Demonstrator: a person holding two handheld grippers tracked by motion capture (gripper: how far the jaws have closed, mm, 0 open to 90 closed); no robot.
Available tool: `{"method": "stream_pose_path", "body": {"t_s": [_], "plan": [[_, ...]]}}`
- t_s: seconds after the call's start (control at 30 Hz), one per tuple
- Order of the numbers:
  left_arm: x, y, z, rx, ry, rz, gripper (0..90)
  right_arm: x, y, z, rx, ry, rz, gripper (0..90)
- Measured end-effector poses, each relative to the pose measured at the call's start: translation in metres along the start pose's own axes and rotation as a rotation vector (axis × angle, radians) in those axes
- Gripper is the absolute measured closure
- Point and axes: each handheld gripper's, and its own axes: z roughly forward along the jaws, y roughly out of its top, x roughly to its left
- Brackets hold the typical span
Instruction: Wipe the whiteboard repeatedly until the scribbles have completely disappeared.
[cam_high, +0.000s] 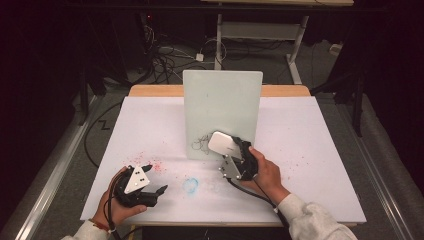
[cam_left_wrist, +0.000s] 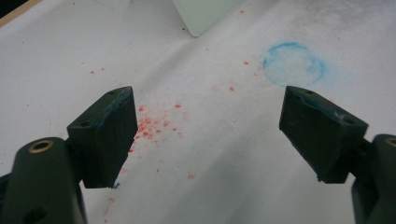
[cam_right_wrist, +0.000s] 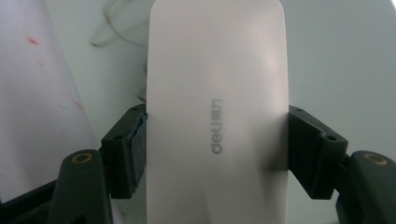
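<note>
A pale green-white board (cam_high: 222, 105) stands upright in the middle of the table, with a dark scribble (cam_high: 200, 145) near its lower left corner. My right gripper (cam_high: 231, 146) is shut on a white eraser (cam_high: 220, 143) marked "deli" and holds it against the board's lower edge, just right of the scribble. In the right gripper view the eraser (cam_right_wrist: 215, 93) sits clamped between both jaws of the gripper (cam_right_wrist: 217, 121), with the board (cam_right_wrist: 336, 56) behind it. My left gripper (cam_high: 156, 177) rests low at the front left, open, and its jaws (cam_left_wrist: 208, 107) hold nothing.
A white sheet (cam_high: 300, 130) covers the table. Red specks (cam_left_wrist: 154, 123) and a blue chalky ring (cam_left_wrist: 293, 64) mark it in front of the left gripper. A board corner (cam_left_wrist: 205, 14) shows farther off. Cables and a table frame (cam_high: 260, 35) lie on the floor beyond.
</note>
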Motion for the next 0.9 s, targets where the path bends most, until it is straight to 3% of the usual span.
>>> {"method": "stream_pose_path", "body": {"t_s": [0.13,0.23,0.43,0.53,0.7,0.8,0.9], "plan": [[0.0,-0.001,0.0,0.003,-0.009,-0.013,18.8,0.014,0.008,0.005,0.001,0.021,-0.039,30.9],[0.0,0.0,0.0,0.003,-0.005,0.002,18.8,0.018,0.007,0.004,0.017,0.04,-0.046,31.0],[0.0,0.0,0.0,0.001,0.0,-0.002,18.8,0.014,-0.016,-0.006,0.064,0.055,-0.073,30.9],[0.0,0.001,0.0,-0.001,0.001,0.0,18.8,0.001,-0.028,-0.013,0.078,0.025,-0.036,30.9],[0.0,0.002,0.001,-0.001,-0.003,0.005,18.8,-0.022,-0.037,-0.019,0.095,-0.078,0.034,30.9],[0.001,0.002,0.001,-0.003,-0.005,0.002,18.8,-0.03,-0.04,-0.021,0.1,-0.095,0.079,30.9],[0.0,0.002,0.002,-0.003,-0.006,0.001,18.8,-0.028,-0.039,-0.02,0.101,-0.094,0.075,30.9]]}}
